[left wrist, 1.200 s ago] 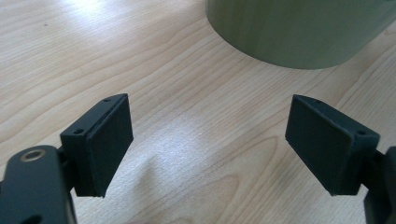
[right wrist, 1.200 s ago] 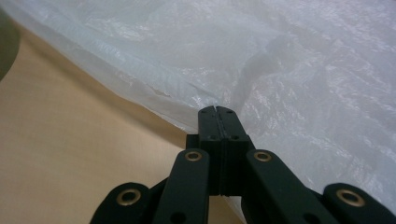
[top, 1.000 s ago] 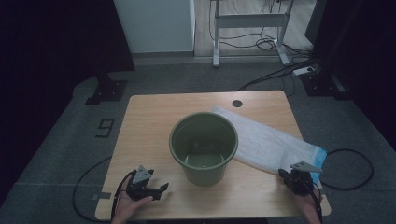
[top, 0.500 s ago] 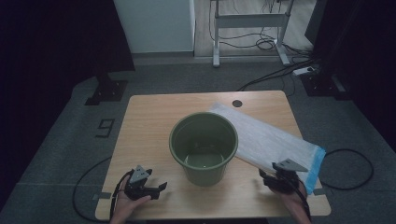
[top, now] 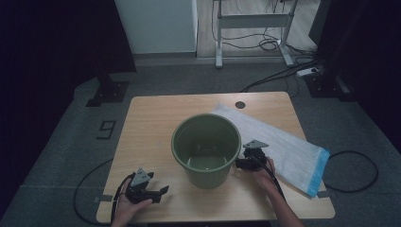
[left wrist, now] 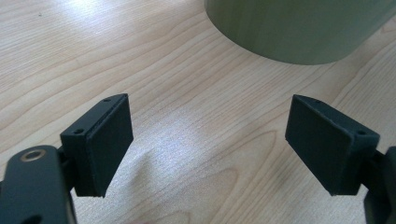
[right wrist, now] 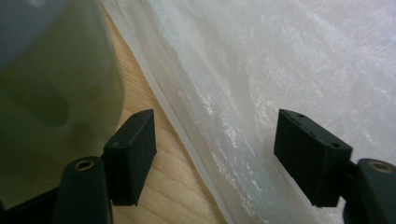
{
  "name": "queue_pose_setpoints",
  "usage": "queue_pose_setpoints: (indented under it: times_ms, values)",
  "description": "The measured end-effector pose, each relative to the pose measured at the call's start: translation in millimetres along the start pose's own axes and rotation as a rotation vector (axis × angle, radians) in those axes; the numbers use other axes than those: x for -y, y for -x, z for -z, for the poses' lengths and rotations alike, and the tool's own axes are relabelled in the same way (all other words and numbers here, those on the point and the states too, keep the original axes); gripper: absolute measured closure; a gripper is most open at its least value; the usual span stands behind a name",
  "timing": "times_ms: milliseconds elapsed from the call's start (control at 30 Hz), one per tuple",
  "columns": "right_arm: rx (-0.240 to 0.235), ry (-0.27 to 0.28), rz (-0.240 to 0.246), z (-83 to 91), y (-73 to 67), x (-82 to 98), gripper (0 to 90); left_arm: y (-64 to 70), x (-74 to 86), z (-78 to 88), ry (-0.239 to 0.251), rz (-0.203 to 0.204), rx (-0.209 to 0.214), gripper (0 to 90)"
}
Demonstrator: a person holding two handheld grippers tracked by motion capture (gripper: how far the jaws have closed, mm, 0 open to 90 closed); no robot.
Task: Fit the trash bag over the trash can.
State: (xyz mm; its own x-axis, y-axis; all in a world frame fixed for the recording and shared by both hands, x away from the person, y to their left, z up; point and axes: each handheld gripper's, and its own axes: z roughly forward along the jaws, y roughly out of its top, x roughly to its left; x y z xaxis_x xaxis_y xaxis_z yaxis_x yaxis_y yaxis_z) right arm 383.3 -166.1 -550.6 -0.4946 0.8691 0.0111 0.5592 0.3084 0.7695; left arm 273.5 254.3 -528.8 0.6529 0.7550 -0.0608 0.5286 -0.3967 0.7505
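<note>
Light wood table (top: 151, 118) on grey carpet floor (top: 66, 142), room dim with dark curtains (top: 52, 42) at left and right. White panel (top: 156, 23) at far wall. White metal desk frame (top: 253, 21) behind, cables (top: 279, 45) and power strip (top: 307, 72) on floor.

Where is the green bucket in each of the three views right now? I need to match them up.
High view: the green bucket stands at the table's middle, between the two grippers.
Left gripper view: its curved wall crosses the top right, beyond the open jaws.
Right gripper view: its wall fills the left side, close to the left jaw.
Shared landmark: the wooden table, seen beside the bucket in every view.
</note>
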Motion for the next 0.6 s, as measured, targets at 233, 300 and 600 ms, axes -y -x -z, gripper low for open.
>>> queue_pose_setpoints:
  times_ms: [233,300,600]
  values:
    - [0.046,0.005,-0.019,-1.7,5.5,0.5,70.8,-1.5,0.6,0.1,-0.001,0.008,-0.004,14.8]
    - [0.064,-0.008,-0.025,-0.9,9.3,-0.7,86.8,-1.4,0.7,0.0,-0.002,0.007,-0.003,14.9]
    - [0.059,0.214,-0.112,40.4,33.6,-16.0,89.2,-4.4,1.5,0.1,-0.008,0.009,-0.013,14.9]
